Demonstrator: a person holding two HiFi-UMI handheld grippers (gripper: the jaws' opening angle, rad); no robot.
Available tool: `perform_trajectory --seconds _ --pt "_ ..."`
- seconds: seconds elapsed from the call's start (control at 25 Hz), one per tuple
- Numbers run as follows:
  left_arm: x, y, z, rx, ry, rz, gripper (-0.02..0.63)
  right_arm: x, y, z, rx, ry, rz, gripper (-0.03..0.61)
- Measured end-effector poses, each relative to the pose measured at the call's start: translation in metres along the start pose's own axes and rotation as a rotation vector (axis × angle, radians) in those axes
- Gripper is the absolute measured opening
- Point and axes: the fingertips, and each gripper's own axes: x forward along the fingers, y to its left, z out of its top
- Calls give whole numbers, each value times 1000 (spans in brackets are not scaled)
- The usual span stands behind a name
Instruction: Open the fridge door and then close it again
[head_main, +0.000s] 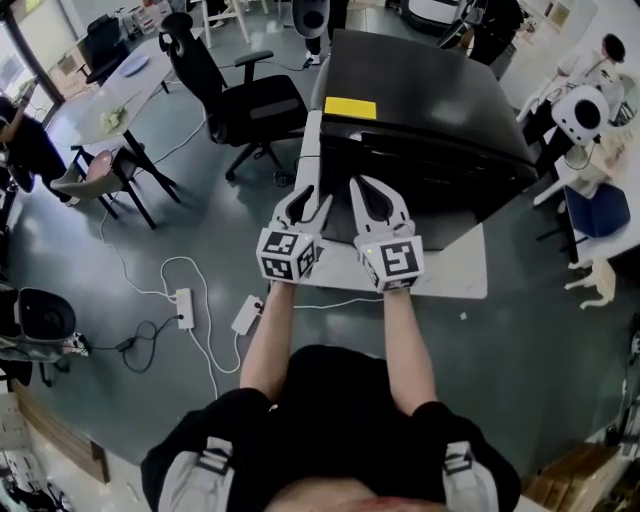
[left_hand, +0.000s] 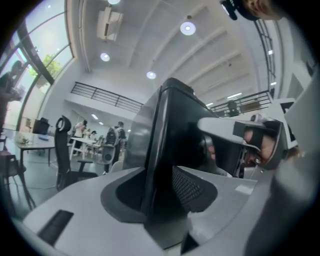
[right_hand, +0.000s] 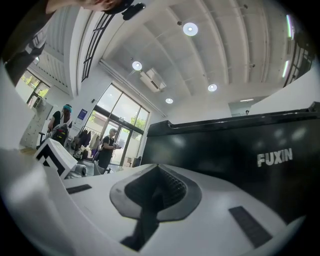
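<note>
A black fridge (head_main: 430, 90) with a yellow sticker (head_main: 350, 107) on its top stands on a white base (head_main: 450, 272). My left gripper (head_main: 303, 203) is at the left edge of the fridge door (head_main: 440, 170). In the left gripper view the door's edge (left_hand: 161, 145) runs upright between the two pads of the left gripper (left_hand: 160, 200), and both seem to press on it. My right gripper (head_main: 376, 192) is shut with nothing in it, just in front of the door. In the right gripper view the right gripper (right_hand: 155, 195) shows closed pads, and the door front (right_hand: 235, 165) bears white print.
A black office chair (head_main: 240, 95) stands left of the fridge, with a white table (head_main: 110, 90) behind it. A power strip (head_main: 184, 305) and cables lie on the floor at the left. A blue chair (head_main: 600, 210) and people are at the right.
</note>
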Motion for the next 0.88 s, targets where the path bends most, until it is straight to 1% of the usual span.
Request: perform_trajectory --seconds 0.08,0.16,0.24,0.28,0.36,0.44,0.6,0.76,0.88 --pt "-5 3 -1 -57 -15 67 142 -10 -9 -10 7 22 -29 -6" --pt "-12 1 0 -85 -49 103 101 -22 -17 -16 9 30 -49 -6" --pt "-18 -4 3 -79 -64 140 48 -33 -25 -18 2 22 -62 -6" --pt "-20 -7 5 -72 -64 156 32 -40 -30 -20 2 23 -73 -5" --pt "-20 -16 6 -42 -38 188 4 -55 -41 -28 20 43 -109 -5" --pt "-17 -27 10 6 -9 209 0 -70 -52 -33 40 55 -152 -6" --pt "-13 -52 23 49 -24 198 0 -98 -69 -39 72 56 -223 -6" --pt "-11 -73 19 74 -17 181 0 -114 -73 -44 93 82 -229 -6" --pt "-9 -76 24 72 -28 179 0 -124 -77 -44 108 81 -251 -6"
